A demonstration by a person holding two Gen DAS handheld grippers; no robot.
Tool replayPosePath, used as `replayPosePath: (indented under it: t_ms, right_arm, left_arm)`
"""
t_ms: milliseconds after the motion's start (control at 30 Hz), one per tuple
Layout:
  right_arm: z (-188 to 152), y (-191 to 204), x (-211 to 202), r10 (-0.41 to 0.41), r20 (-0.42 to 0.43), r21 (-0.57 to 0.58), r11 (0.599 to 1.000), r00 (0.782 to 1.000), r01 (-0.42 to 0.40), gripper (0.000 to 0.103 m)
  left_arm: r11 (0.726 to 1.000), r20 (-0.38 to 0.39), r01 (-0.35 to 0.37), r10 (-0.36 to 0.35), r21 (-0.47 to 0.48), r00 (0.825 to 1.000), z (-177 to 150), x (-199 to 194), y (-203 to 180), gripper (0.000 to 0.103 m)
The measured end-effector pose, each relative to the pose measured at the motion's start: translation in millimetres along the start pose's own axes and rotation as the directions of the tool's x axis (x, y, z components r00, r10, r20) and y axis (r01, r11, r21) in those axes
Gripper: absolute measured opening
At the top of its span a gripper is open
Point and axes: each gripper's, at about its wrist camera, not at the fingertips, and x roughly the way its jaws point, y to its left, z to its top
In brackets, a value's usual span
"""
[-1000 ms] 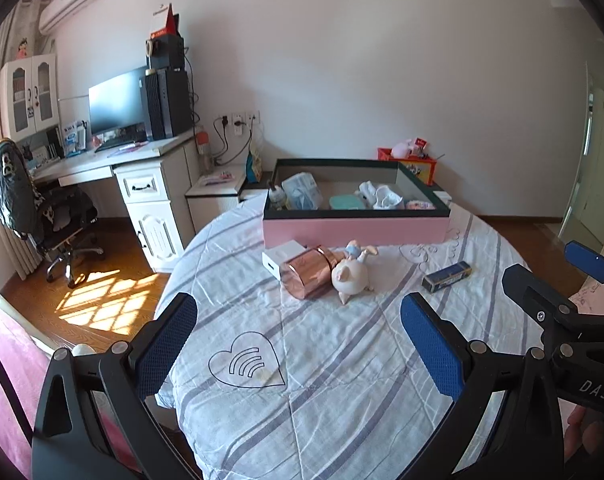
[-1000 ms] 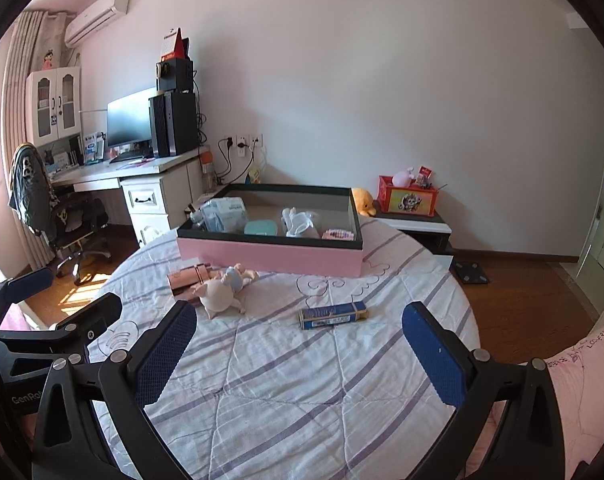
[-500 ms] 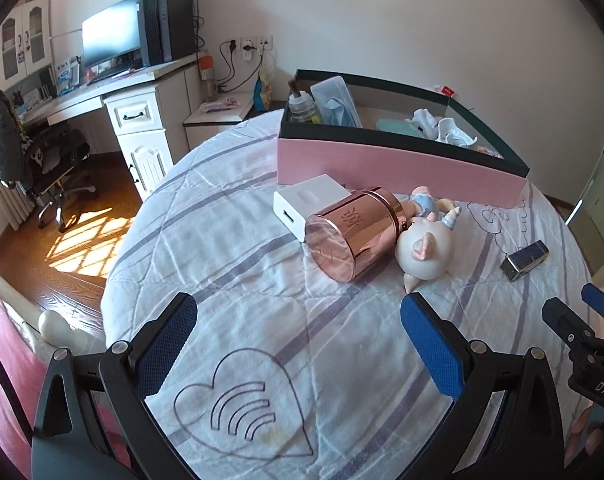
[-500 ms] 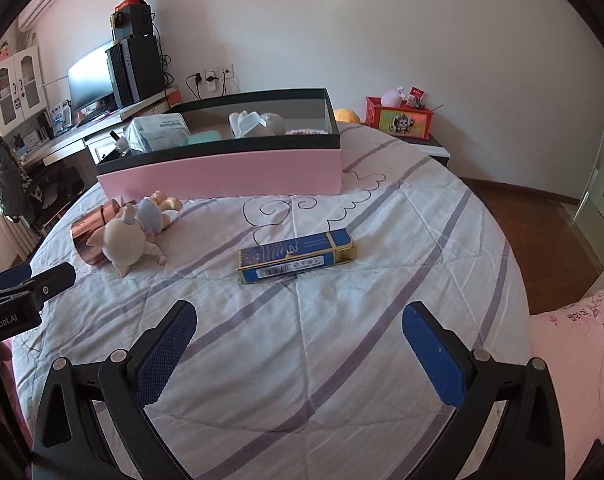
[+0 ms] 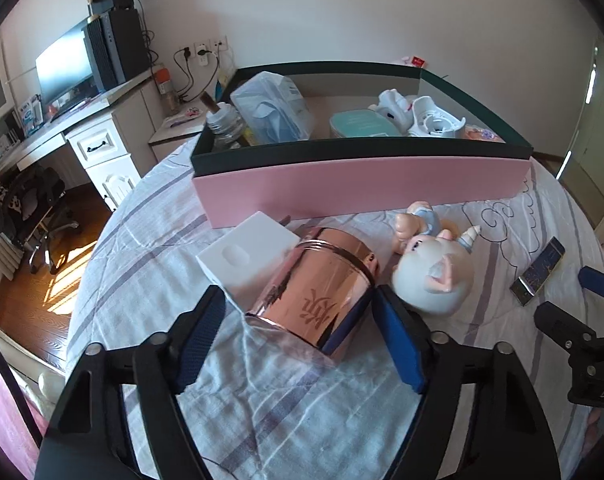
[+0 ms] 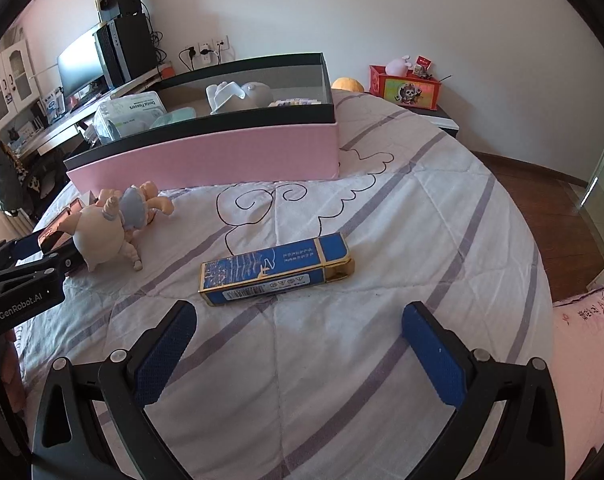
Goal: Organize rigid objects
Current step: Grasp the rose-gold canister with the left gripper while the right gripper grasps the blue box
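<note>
A rose-gold metal canister (image 5: 318, 284) lies on its side on the striped bed cover. My left gripper (image 5: 302, 332) is open, its blue pads on either side of the canister's near end, the right pad close to or touching it. A white box (image 5: 246, 256) lies against the canister's left. A pig doll (image 5: 430, 264) lies to its right. A blue and gold box (image 6: 276, 268) lies flat just ahead of my open, empty right gripper (image 6: 298, 352). The pink storage box (image 5: 362, 176) stands behind.
The pink box holds a wipes pack (image 5: 270, 108), a bottle (image 5: 222, 124), a teal case (image 5: 362, 124) and white parts (image 5: 426, 116). A desk with monitor (image 5: 66, 68) and chair (image 5: 34, 200) stand left. A red box (image 6: 406, 88) sits on a side table.
Both grippers moved forward and down. The left gripper closed in around the canister and its jaws narrowed. The right gripper came closer to the blue and gold box.
</note>
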Motion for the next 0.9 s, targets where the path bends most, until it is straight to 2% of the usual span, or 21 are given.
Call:
replayPosePath:
  t_ms: [100, 167, 367, 500, 533, 567, 633, 900]
  right_arm:
    - [7, 2, 7, -0.008, -0.019, -0.022, 1.0, 1.0, 0.008, 0.103]
    - [13, 3, 12, -0.007, -0.028, -0.034, 0.999, 1.0, 0.006, 0.103]
    - [27, 12, 31, -0.019, -0.068, -0.118, 0.993, 0.997, 0.011, 0.103]
    - [32, 7, 33, 0.038, -0.058, -0.122, 0.992, 0.998, -0.045, 0.103]
    - [31, 6, 31, 0.042, -0.054, -0.119, 0.992, 0.998, -0.048, 0.101]
    - [30, 6, 28, 0.046, -0.041, -0.12, 0.991, 0.998, -0.051, 0.093]
    - [26, 6, 23, 0.04, -0.025, -0.121, 0.992, 0.999, -0.043, 0.085]
    - [5, 3, 0, 0.085, -0.011, -0.103, 0.991, 0.996, -0.086, 0.085]
  left_arm:
    - [1.0, -0.007, -0.021, 0.021, 0.02, 1.0, -2, 3, -6, 0.063]
    - [1.0, -0.007, -0.005, 0.005, 0.008, 1.0, -4, 0, -6, 0.059]
    - [1.0, -0.012, 0.011, -0.011, -0.019, 1.0, -19, -15, -4, 0.058]
    - [0.999, -0.012, 0.011, -0.011, -0.047, 1.0, -33, -26, -3, 0.059]
    - [0.998, -0.01, 0.013, -0.014, -0.056, 1.0, -37, -29, -2, 0.059]
    - [0.998, -0.014, 0.014, -0.014, -0.062, 1.0, -40, -31, -2, 0.059]
    - [0.997, -0.013, 0.016, -0.017, -0.071, 1.0, -43, -35, -1, 0.059]
    - [0.992, -0.015, 0.065, -0.067, -0.11, 0.998, -60, -49, 9, 0.059]
